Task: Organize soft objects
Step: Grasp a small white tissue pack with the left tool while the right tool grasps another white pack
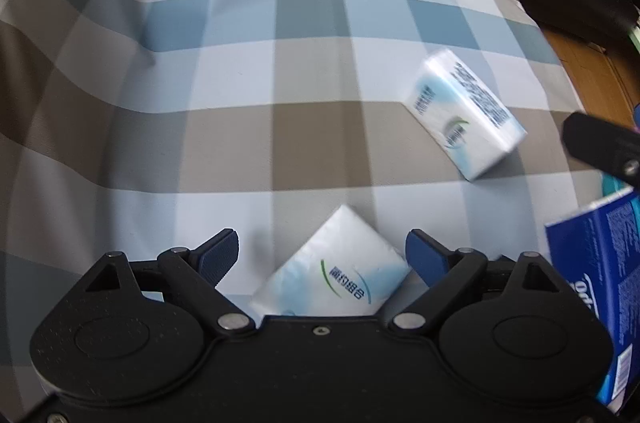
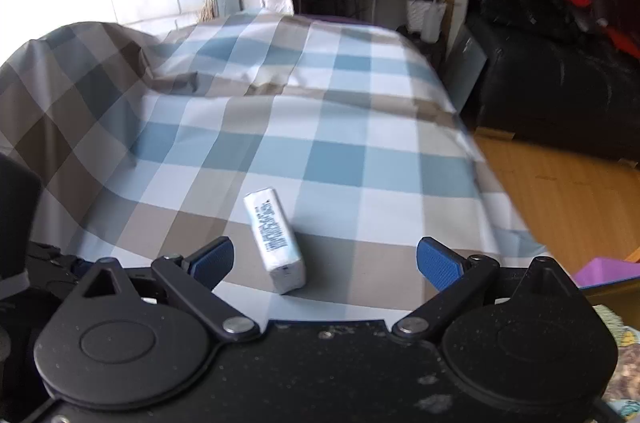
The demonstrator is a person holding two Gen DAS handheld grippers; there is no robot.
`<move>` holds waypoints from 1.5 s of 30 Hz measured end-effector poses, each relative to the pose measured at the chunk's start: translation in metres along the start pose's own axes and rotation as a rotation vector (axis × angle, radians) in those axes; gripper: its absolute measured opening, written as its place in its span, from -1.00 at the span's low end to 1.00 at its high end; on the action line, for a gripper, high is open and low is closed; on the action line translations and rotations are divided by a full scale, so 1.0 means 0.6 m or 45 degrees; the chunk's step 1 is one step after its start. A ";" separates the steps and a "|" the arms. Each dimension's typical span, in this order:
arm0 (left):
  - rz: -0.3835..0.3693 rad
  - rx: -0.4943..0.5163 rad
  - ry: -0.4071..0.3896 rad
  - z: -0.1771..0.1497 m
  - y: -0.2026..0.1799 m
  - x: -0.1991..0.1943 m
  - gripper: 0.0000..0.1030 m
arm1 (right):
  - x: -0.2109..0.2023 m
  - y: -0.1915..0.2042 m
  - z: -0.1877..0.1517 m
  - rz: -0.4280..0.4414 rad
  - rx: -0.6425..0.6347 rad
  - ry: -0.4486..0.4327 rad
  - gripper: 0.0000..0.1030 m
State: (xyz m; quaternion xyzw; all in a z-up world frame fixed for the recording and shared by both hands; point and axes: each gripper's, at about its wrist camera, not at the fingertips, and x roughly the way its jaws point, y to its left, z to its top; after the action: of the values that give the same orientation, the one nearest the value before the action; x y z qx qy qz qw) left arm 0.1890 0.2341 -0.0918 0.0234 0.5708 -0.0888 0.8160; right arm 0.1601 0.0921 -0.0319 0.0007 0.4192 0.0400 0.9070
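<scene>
The near tissue pack (image 1: 336, 271) lay on the checked bedspread (image 1: 240, 71) at the bottom centre of the left wrist view, directly between the blue pads of the left gripper (image 1: 322, 255) and partly hidden under its body. It sat cornerwise, one corner pointing up the frame, so neither flat side faced the pads squarely. The left jaws stood wide, clear of the pack on the left and almost touching it on the right, holding nothing. A second tissue pack (image 1: 466, 115) lay at the right of that view, well apart from the first, its long axis running from upper left to lower right. In the right wrist view what was probably this same pack (image 2: 276, 239) lay at lower centre, just ahead of the right gripper (image 2: 326, 261), closer to the left pad than the right, its long axis running up the frame and leaning left. The right jaws were also wide and empty. A dark blue package (image 1: 596, 295) showed at the right edge of the left view. By this lie, the left gripper seemed nearer its pack, though a slight turn of the wrist would probably be needed before closing.
</scene>
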 end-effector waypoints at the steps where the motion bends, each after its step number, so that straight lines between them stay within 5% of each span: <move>1: -0.004 -0.016 0.006 0.002 0.006 0.001 0.68 | 0.013 0.004 0.003 0.013 0.000 0.025 0.91; 8: -0.044 -0.073 0.057 0.008 0.025 0.012 0.71 | 0.110 0.011 0.020 -0.021 -0.044 0.182 0.83; 14: -0.068 -0.094 0.082 0.011 0.030 0.016 0.72 | 0.135 -0.049 0.050 -0.152 0.103 0.181 0.81; 21: -0.093 -0.125 0.107 0.013 0.037 0.018 0.71 | 0.151 -0.034 0.060 0.002 0.119 0.203 0.88; 26: -0.095 -0.169 0.087 0.018 0.047 0.008 0.70 | 0.191 0.005 0.051 -0.042 -0.018 0.283 0.89; 28: -0.098 -0.183 0.084 0.018 0.050 0.004 0.70 | 0.209 0.007 0.049 -0.050 -0.025 0.329 0.75; 29: -0.098 -0.196 0.086 0.017 0.051 0.001 0.70 | 0.216 0.007 0.048 -0.044 -0.027 0.359 0.46; 32: -0.101 -0.236 0.100 0.015 0.052 -0.003 0.70 | 0.209 0.010 0.051 -0.005 -0.033 0.354 -0.01; 45: -0.116 -0.247 0.164 0.001 0.035 0.005 0.70 | 0.090 -0.007 0.070 0.036 0.061 0.166 -0.01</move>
State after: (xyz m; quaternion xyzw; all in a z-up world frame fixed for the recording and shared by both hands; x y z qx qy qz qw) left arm 0.1945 0.2544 -0.0958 -0.0758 0.6283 -0.0685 0.7712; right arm 0.2271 0.0935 -0.0460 0.0256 0.4782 0.0430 0.8768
